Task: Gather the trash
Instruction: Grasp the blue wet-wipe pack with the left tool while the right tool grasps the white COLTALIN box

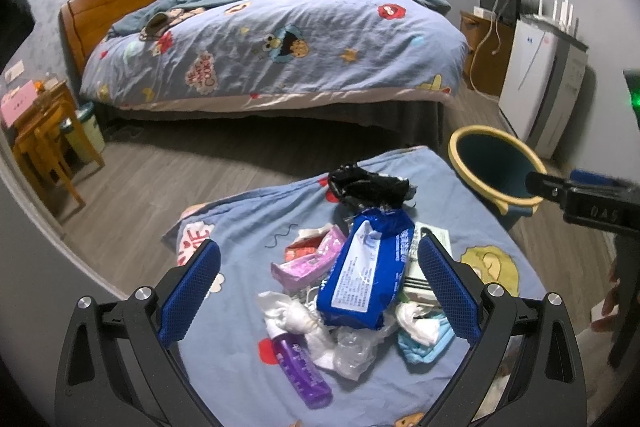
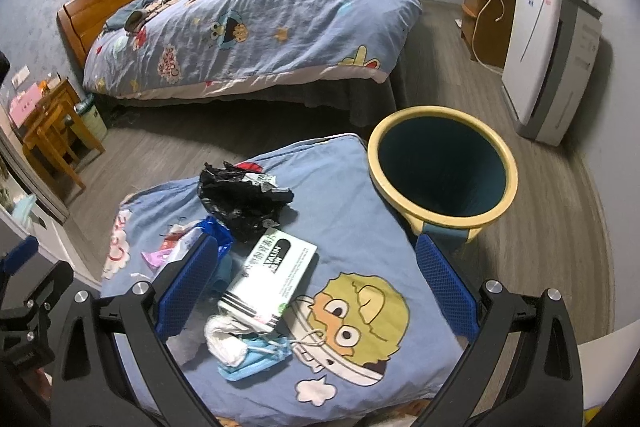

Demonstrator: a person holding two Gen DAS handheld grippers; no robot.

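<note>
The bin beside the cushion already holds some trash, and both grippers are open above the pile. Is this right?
Not quite. In the right wrist view the bin is empty: only its dark inside shows. The rest stands: it sits beside the cushion, and the left gripper and right gripper are both open above the pile.

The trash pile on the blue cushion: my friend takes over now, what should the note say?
Left hand-held gripper: open, empty, above the pile.
Right hand-held gripper: open, empty.
Pile on the cushion: blue wipes pack, black bag, white box, purple bottle, face mask, tissues.
Bin stands beside the cushion; nothing visible inside.
Done: nothing yet. Left: everything goes into the bin.
</note>
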